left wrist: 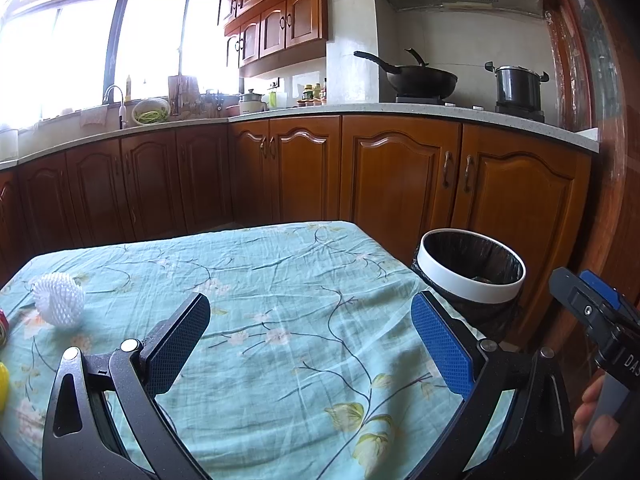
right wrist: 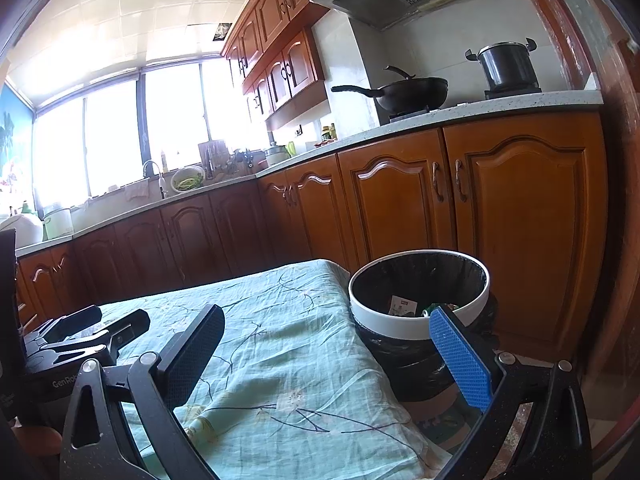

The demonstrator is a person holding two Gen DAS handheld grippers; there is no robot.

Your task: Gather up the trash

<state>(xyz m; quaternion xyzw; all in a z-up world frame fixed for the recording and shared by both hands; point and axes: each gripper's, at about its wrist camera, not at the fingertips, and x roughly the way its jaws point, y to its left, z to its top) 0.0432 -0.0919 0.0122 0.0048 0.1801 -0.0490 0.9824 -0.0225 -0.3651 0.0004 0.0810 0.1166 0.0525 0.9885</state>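
A white foam fruit net (left wrist: 59, 299) lies on the teal floral tablecloth (left wrist: 280, 280) at the far left. A red can edge (left wrist: 3, 326) and a yellow item (left wrist: 3, 384) sit at the left border. A white-rimmed trash bin (left wrist: 472, 268) with a black liner stands off the table's right side; in the right wrist view the bin (right wrist: 418, 322) holds paper scraps. My left gripper (left wrist: 310, 320) is open and empty above the cloth. My right gripper (right wrist: 324, 332) is open and empty, its blue finger near the bin's rim. The left gripper also shows in the right wrist view (right wrist: 92, 330).
Wooden kitchen cabinets (left wrist: 400, 176) run behind the table. The counter carries a wok (left wrist: 420, 78) and a pot (left wrist: 518, 86) on the stove, and a sink with a faucet (left wrist: 114, 96) under the window. The right gripper's body (left wrist: 600, 320) shows at the right edge.
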